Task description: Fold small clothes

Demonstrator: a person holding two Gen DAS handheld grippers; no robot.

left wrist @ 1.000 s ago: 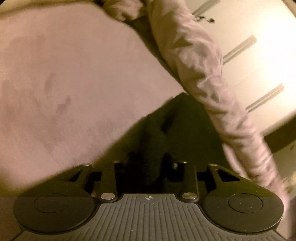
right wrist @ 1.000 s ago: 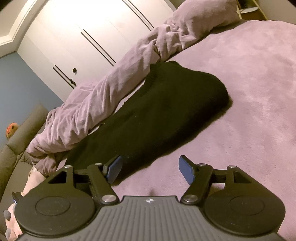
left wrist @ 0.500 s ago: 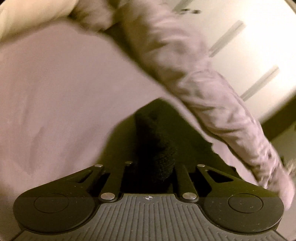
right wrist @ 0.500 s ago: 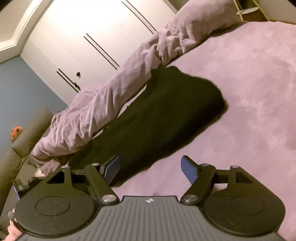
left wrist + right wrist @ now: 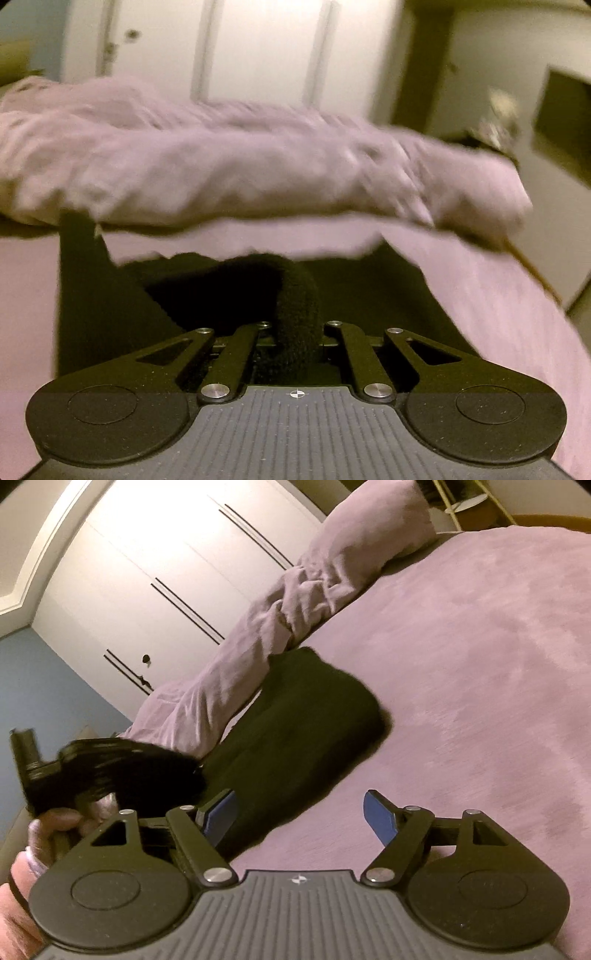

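On the bed: two hand-held grippers work over a mauve bedspread (image 5: 480, 657).
Left gripper (image 5: 293, 332): jaws drawn together, clamped on a thick roll of the black garment (image 5: 295, 314); the fingertips are buried in the fabric.
Left gripper, seen from the right wrist camera: a blurred dark shape at the left edge (image 5: 110, 771), carried by a hand (image 5: 55, 827).
Right gripper (image 5: 299, 814): jaws standing wide apart; blue pads (image 5: 376, 818) bare, nothing between them. Left pad sits at the near edge of the garment; contact cannot be told.
Black garment (image 5: 306, 716): lies flat on the bedspread, a long dark strip with one rounded end, running along the rolled duvet; its near end is lifted by the left gripper.
Rolled duvet (image 5: 280, 627): bunched mauve ridge just beside the garment, between it and the wardrobe.
Wardrobe (image 5: 166, 565): white doors with dark slim handles, behind the bed.
Garment appearance: plain black, soft and thick, no detail readable in this light.
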